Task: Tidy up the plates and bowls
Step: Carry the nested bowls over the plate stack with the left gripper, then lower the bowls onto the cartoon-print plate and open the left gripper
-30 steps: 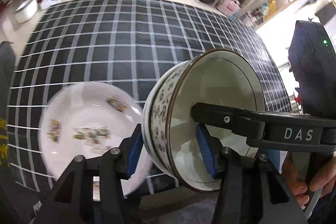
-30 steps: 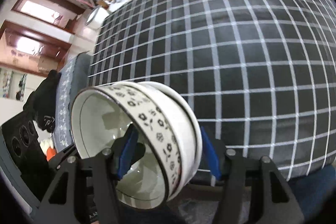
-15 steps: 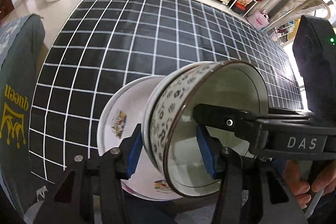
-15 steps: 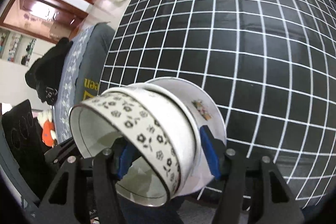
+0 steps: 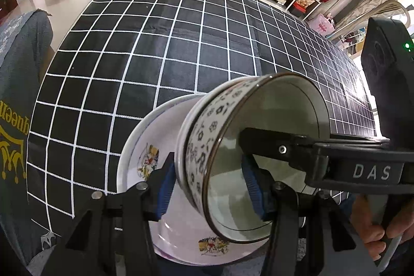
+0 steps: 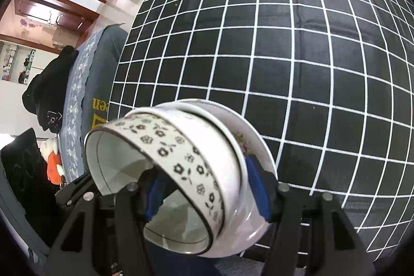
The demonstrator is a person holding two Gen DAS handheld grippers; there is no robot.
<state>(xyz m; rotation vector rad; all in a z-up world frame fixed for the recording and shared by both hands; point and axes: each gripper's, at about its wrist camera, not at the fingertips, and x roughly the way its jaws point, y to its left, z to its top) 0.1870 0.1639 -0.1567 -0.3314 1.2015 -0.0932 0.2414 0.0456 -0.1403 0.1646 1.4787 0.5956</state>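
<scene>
Bowl (image 5: 248,159), flower-band pattern, held on its side between both tools. Left gripper (image 5: 209,188): jaws clamped across the bowl wall near the rim, one blue pad outside, one inside. Right gripper (image 6: 207,192): jaws clamped on the same bowl wall from the opposite side, again one pad inside, one outside. There may be a second bowl nested under the patterned one; a plain white wall shows behind the band, but I cannot tell for sure.

Plate (image 5: 145,162), white with small coloured decals, sits directly beyond the left jaws and behind the bowl's base, near the edge of the surface (image 5: 181,43) with its black cloth gridded in white. In the right view the plate (image 6: 256,146) shows just past the outer pad, close against the bowl.

Judgement: two-sided grip on the rim keeps a heavy, slippery bowl steady while it is brought over the plate, likely for stacking.

Writing: "DAS" in white on the right tool's arm (image 5: 372,172). "queen" in yellow, with a crown, on grey cloth (image 5: 15,120) left of the left jaws.
</scene>
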